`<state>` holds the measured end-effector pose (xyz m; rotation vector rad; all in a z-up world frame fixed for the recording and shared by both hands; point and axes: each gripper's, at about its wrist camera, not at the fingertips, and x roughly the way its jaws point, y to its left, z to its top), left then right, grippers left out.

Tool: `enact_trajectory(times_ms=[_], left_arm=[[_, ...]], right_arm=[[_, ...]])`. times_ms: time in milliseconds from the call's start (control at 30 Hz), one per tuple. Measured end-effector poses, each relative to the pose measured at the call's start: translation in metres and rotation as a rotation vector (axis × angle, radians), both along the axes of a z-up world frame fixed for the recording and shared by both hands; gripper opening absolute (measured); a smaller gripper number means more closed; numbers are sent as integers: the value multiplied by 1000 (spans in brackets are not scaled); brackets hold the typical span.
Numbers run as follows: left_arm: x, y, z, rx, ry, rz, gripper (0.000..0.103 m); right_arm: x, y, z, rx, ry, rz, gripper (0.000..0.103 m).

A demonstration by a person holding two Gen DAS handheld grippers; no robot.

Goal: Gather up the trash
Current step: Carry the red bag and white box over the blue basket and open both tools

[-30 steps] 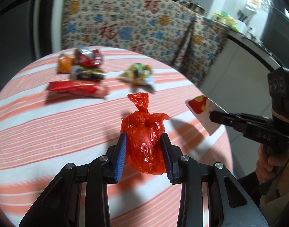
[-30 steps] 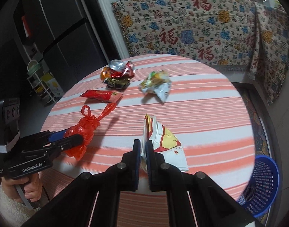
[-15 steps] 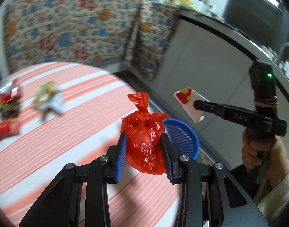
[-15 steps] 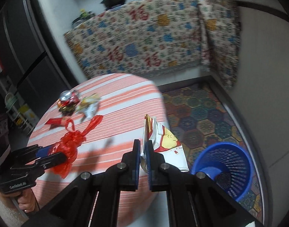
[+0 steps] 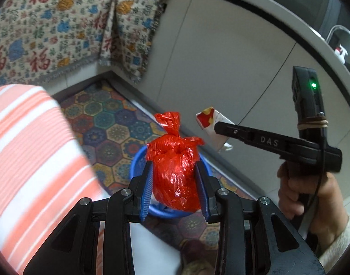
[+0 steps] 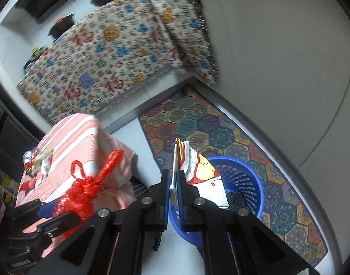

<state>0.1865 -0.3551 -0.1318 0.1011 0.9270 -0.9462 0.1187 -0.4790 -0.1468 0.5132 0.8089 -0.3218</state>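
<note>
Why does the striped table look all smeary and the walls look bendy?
In the left wrist view the striped tablecloth is streaked with motion blur, while the red bag held in the left gripper stays sharp. In the right wrist view the patterned cloth is smeared too, though the wrapper in the right gripper looks crisp. The fisheye lens curves straight edges in both.

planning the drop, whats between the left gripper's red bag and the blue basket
Nothing: in the left wrist view the red bag hangs directly above the blue basket, only air between.
</note>
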Motion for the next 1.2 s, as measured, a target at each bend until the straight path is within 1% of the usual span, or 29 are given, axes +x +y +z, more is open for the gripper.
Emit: enact_trajectory(times_ms=[100,233,300,467,533,567,600,633,667,700,733,767,800,933,1033,1067,1133,1200], left_arm=[[6,-24,-15,11,14,-4,35],[12,-43,-32,18,31,-6,35],[11,-46,-39,18,37,-9,35],[15,-65,-56,42,35,-29,36],[18,-74,-63,53,23,-39,38],[19,-78,-66,62,19,-39,42],[19,-81,-69,73,15,-36,52],[20,-84,-73,81,18,-39,58],[20,-86,-75,84,20,-40,65],[21,-87,-77,85,19,-36,69],[21,-88,-78,86,20,-32,70],[22,-87,-77,85,22,-28,73],[22,-85,-76,81,23,-23,75],[23,-77,-60,61,-3,0,77],[21,-59,-37,27,-24,27,78],[17,-47,-24,12,-42,41,80],[13,-27,-8,2,-75,68,84],[6,-2,8,11,-120,102,90]], right_arm=[[-3,-16,-11,21,-1,-37,6],[1,-31,-23,19,11,-58,6],[3,-38,-28,19,28,-69,6],[2,-53,-39,31,47,-93,6],[3,-58,-43,41,49,-107,8],[2,-60,-45,48,48,-113,10],[3,-62,-47,59,47,-122,12],[3,-65,-49,73,44,-129,13],[4,-67,-51,83,45,-139,21],[4,-68,-51,81,46,-146,34],[4,-68,-51,77,46,-153,38],[4,-68,-49,72,42,-160,41],[3,-68,-48,70,35,-164,41],[-1,-66,-36,27,11,-177,41],[-1,-56,-21,-52,-13,-173,42],[-1,-53,-17,-72,-22,-167,42],[1,-43,-7,-123,-37,-154,44],[4,-29,4,-177,-56,-137,51]])
